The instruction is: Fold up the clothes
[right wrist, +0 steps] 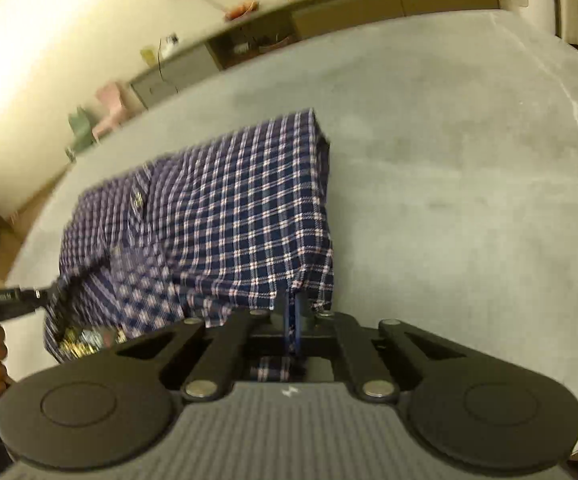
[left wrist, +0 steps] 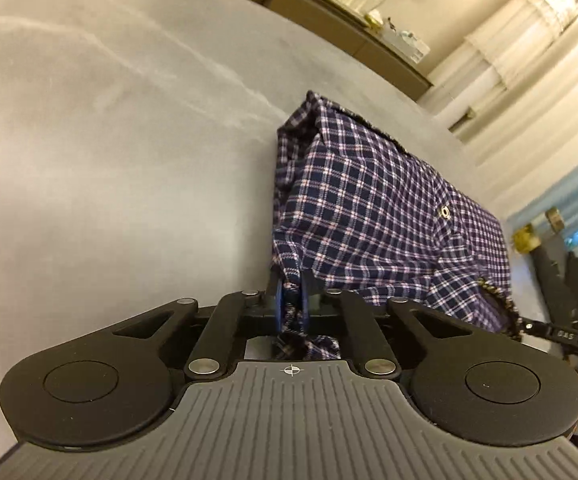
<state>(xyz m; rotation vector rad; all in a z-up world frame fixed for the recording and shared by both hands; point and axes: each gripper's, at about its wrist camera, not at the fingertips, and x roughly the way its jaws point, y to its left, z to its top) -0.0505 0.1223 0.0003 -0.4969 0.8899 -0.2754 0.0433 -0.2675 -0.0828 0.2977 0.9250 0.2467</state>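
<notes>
Left gripper and right gripper each pinch a corner of the plaid shirt, mid-frame on the grey table. Right view blurred; pinched hems hidden.

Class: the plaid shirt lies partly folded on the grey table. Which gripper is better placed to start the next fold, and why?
Neither clearly: both. The left gripper and right gripper are each shut on a near corner of the shirt, so the near edge could probably be lifted together.
</notes>
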